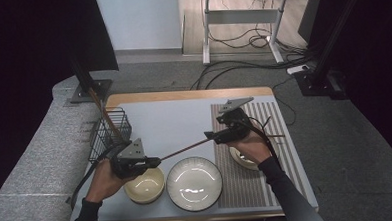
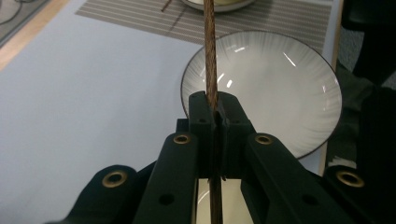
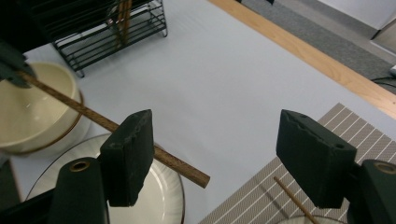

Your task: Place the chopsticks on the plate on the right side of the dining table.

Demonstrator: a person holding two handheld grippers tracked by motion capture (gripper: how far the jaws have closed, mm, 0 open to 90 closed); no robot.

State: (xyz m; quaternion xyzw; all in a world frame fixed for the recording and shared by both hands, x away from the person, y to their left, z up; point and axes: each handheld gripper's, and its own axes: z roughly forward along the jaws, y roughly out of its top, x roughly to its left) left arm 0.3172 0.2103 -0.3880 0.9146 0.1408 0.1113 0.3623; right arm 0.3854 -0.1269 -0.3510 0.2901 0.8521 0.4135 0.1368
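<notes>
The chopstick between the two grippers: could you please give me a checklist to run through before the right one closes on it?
1. Left gripper shut on chopstick: ok.
2. Right gripper open: ok.
3. Chopstick tip between right fingers: ok; it lies close to one finger, off centre.
4. Chopstick clear of plate and bowl: ok.
5. Second chopstick on the mat, out of the way: ok.

Count on the table: two grippers, the left gripper (image 1: 153,161) and the right gripper (image 1: 208,136). Two cream bowls, one bowl (image 1: 145,186) near the left hand, another bowl (image 1: 242,160) on the mat. One white plate (image 1: 194,183). One striped placemat (image 1: 272,118). One wire basket (image 1: 109,133). Chopsticks: one held chopstick (image 1: 183,150), one chopstick (image 1: 274,135) across the far bowl, more standing in the basket, number unclear.
</notes>
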